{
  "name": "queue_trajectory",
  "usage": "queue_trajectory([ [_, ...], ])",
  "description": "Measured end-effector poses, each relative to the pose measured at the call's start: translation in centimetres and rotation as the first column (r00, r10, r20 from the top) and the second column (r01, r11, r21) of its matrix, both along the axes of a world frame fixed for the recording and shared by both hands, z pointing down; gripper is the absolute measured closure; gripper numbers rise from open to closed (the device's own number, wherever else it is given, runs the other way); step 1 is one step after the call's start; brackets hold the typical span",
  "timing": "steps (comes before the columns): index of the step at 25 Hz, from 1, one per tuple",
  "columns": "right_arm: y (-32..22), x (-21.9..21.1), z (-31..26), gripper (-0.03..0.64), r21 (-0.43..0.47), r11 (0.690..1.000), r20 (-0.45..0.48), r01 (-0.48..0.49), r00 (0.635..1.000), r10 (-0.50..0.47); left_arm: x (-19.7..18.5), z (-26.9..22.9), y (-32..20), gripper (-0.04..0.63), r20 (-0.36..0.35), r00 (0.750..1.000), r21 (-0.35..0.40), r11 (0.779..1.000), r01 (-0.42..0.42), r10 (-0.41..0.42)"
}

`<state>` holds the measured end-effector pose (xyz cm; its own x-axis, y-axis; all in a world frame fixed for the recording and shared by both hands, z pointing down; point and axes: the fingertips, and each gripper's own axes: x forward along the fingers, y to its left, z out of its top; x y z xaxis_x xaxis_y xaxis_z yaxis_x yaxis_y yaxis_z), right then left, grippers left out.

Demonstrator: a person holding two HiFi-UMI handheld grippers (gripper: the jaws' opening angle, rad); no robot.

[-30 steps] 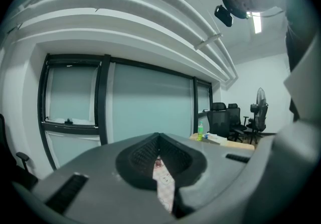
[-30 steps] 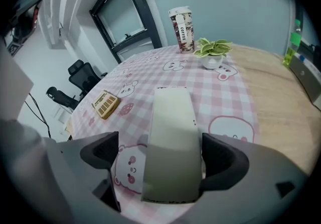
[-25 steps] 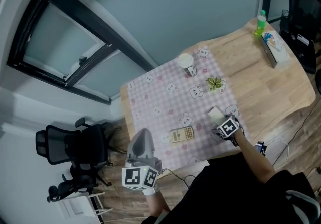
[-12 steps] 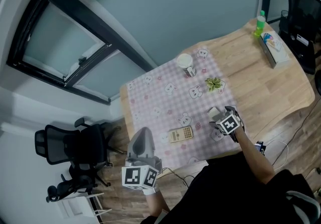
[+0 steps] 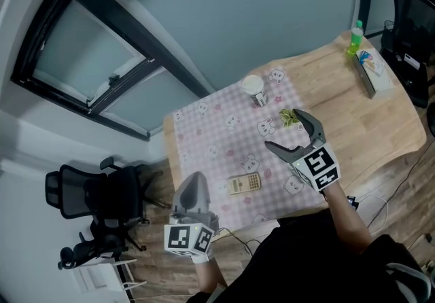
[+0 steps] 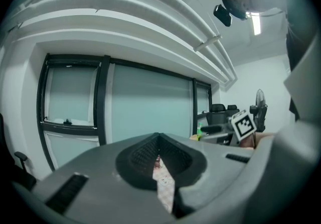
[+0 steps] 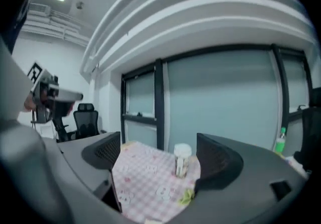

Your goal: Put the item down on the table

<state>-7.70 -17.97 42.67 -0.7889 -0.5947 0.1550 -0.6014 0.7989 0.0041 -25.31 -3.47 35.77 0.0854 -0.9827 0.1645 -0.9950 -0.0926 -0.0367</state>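
Item is not showing anywhere; I am guessing it is lying on the table (image 5: 353,111) under my right hand-held gripper (image 5: 284,130), which is hanging released and empty. Left hand-held gripper (image 5: 193,186) is idling clenched, lower left, farther off.

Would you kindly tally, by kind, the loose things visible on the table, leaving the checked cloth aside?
jar: 1
calculator: 1
bottle: 1
box: 1
leafy sprig: 1
Total: 5
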Motion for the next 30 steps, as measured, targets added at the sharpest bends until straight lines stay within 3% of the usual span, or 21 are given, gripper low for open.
queue_trajectory([
  [3,1.5,1.1,-9.5,0.126,0.223,0.974,0.165,-0.042,0.986,0.005,0.1,0.0,0.0,0.597,-0.001,1.0,0.0,1.0,-0.002,0.002],
  [6,3.9,2.8,-16.2,0.139,0.347,0.931,0.28,-0.112,0.96,0.011,0.1,-0.1,0.1,0.597,-0.002,1.0,0.003,1.0,-0.005,0.005],
  [7,4.5,3.7,-17.8,0.217,0.372,0.915,0.31,-0.154,0.95,0.033,0.0,-0.1,0.1,0.597,-0.003,1.0,0.004,1.0,-0.004,0.004],
  [8,5.0,4.8,-19.2,0.433,0.393,0.898,0.341,-0.198,0.938,0.058,0.0,-0.1,0.1,0.597,-0.004,1.0,0.005,1.0,-0.004,0.004],
  [9,5.4,5.6,-20.3,0.545,0.411,0.882,0.369,-0.232,0.927,0.072,0.0,-0.1,0.1,0.597,-0.005,1.0,0.007,1.0,-0.003,0.004],
  [11,6.0,6.6,-21.7,0.586,0.434,0.864,0.392,-0.256,0.917,0.074,0.0,-0.2,0.2,0.597,-0.007,1.0,0.01,1.0,-0.003,0.003],
  [20,5.5,6.3,-20.3,0.598,0.419,0.881,0.305,-0.22,0.948,0.092,0.7,-0.5,0.1,0.597,-0.004,1.0,0.014,1.0,-0.014,0.015],
  [30,4.5,5.2,-16.8,0.598,0.331,0.926,0.246,-0.182,0.964,0.102,0.9,-0.5,0.2,0.597,-0.003,1.0,0.015,1.0,-0.012,0.012],
])
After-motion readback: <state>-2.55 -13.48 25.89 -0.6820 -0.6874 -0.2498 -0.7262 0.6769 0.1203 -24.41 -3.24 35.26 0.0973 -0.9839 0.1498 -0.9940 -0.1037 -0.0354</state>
